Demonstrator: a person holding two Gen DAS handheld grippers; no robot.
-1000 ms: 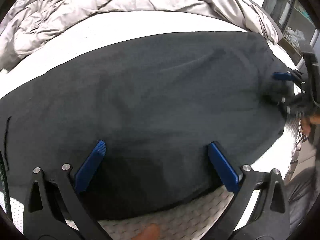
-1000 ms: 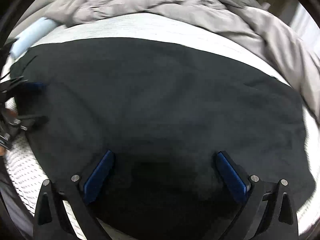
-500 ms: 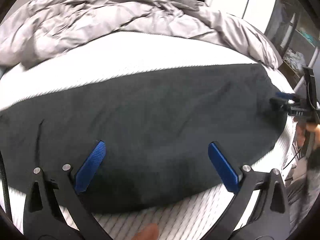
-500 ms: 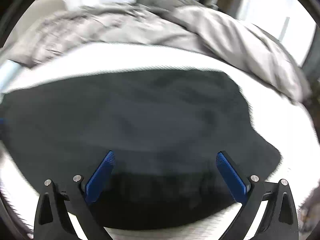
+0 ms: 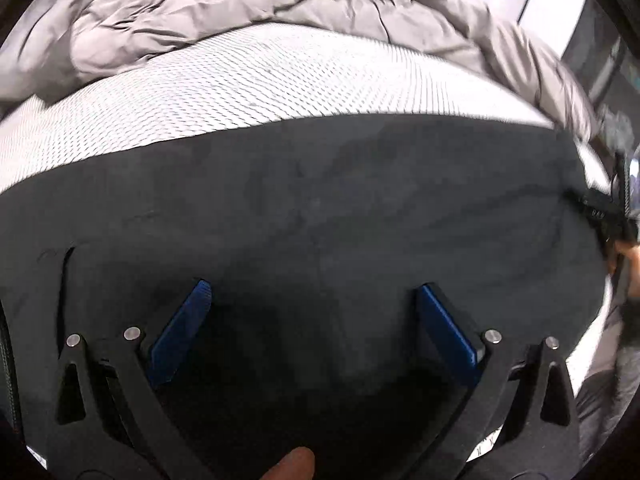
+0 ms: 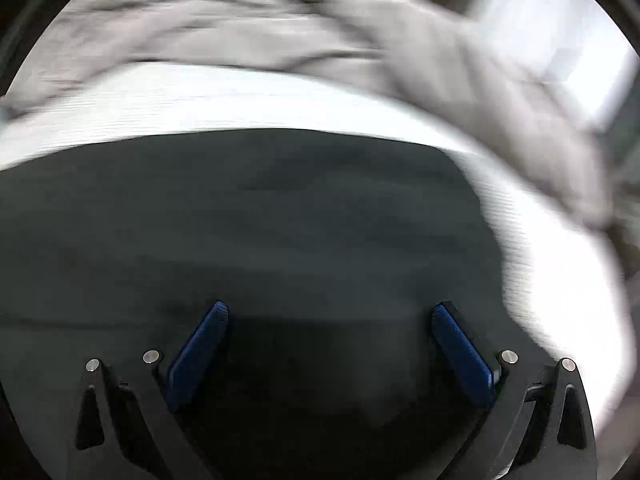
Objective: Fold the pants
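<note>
Dark charcoal pants lie spread flat across the white mattress and fill the lower half of both views; they also show in the right wrist view. My left gripper is open, its blue pads wide apart just above the near part of the fabric. My right gripper is open too, over the pants near their right end. The right gripper's black frame shows at the pants' far right edge in the left wrist view. The right wrist view is motion-blurred.
The white mesh mattress extends beyond the pants. A rumpled grey duvet is heaped along the far side of the bed and shows in the right wrist view. The bed's edge and room furniture lie at far right.
Both grippers stayed open and drew back toward me, tilting up. More mattress and duvet show beyond the pants. The right view has swung and blurred.
</note>
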